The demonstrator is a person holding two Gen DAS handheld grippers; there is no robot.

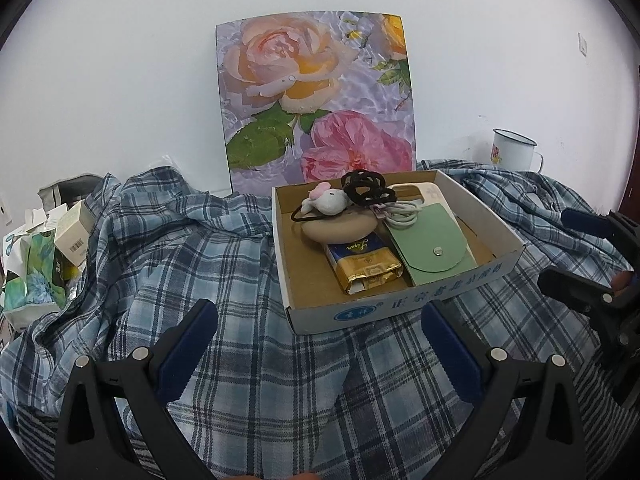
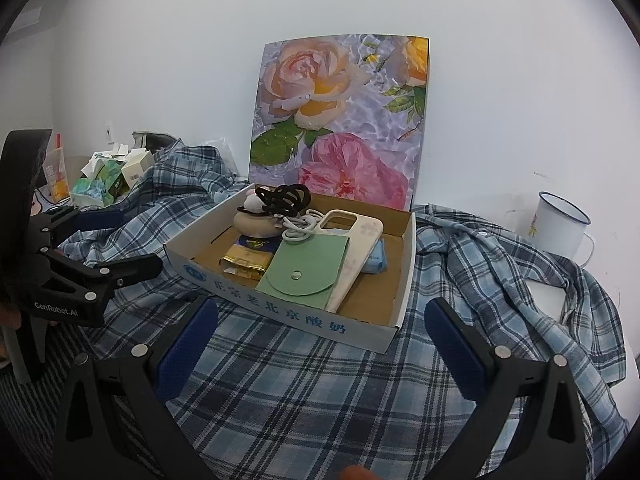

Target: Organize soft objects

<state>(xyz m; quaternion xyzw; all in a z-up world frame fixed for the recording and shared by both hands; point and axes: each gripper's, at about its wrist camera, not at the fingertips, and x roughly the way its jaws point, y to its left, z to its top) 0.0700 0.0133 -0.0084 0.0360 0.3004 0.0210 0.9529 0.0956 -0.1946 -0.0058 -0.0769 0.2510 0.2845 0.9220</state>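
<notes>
A blue plaid shirt [image 1: 224, 280] lies spread and rumpled over the surface; it also shows in the right wrist view [image 2: 300, 380]. A shallow cardboard box [image 1: 400, 304] sits on it, holding a green pouch [image 1: 432, 248], a cream phone case [image 2: 356, 252], a white cable, a black hair clip [image 1: 364, 188], a small white plush [image 1: 328, 200], a tan pad and a gold packet [image 1: 368, 268]. My left gripper [image 1: 320, 340] is open and empty just in front of the box. My right gripper [image 2: 320, 336] is open and empty before the box's [image 2: 288, 312] front wall.
A rose picture board [image 1: 316, 100] leans on the white wall behind the box. A white enamel mug [image 2: 560, 228] stands at the right. Tissue packs and small cartons [image 1: 40, 268] are piled at the left.
</notes>
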